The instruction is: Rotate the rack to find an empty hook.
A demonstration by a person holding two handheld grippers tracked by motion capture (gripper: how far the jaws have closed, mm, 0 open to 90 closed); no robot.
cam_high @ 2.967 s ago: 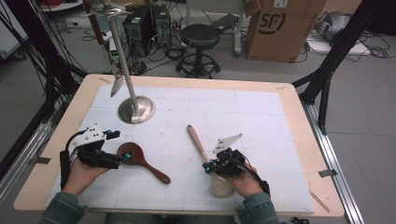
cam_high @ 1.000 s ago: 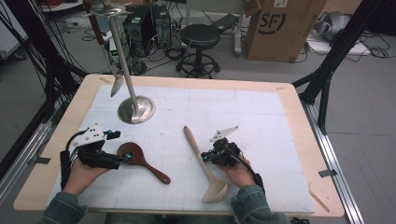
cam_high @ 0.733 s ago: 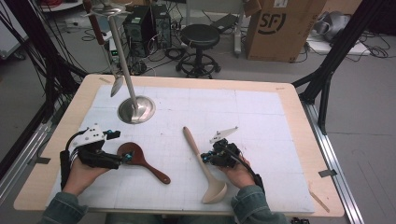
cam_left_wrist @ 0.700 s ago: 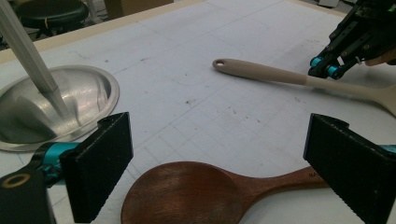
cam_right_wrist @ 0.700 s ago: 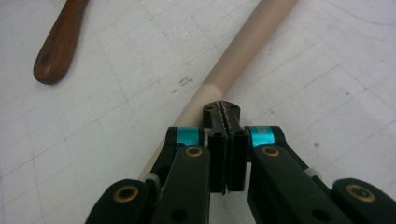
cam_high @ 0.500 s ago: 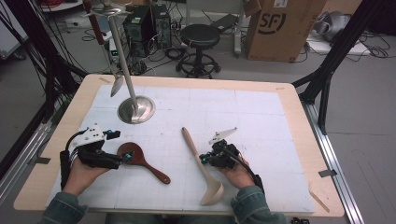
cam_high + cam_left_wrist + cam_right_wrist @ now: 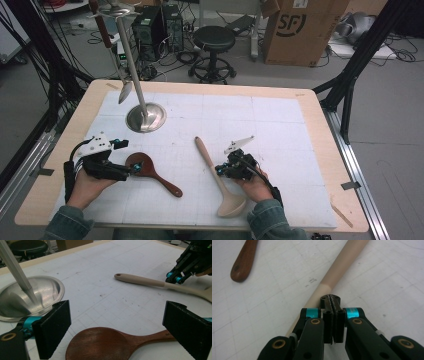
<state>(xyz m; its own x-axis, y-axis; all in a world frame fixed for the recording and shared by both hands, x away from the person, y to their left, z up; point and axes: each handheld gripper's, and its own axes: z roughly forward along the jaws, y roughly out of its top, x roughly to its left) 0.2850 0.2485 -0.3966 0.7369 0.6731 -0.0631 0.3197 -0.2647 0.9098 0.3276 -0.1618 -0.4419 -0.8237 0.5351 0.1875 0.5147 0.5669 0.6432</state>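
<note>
The right tongs are pressed together with nothing between them, tips over the one beige spoon; the left tongs are spread wide around the one brown spoon on the table

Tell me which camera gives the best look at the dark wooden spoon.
The high view: the whole dark wooden spoon lies in sight on the table. The left gripper view shows its bowl and part of the handle close up; the right gripper view shows its handle end.
</note>
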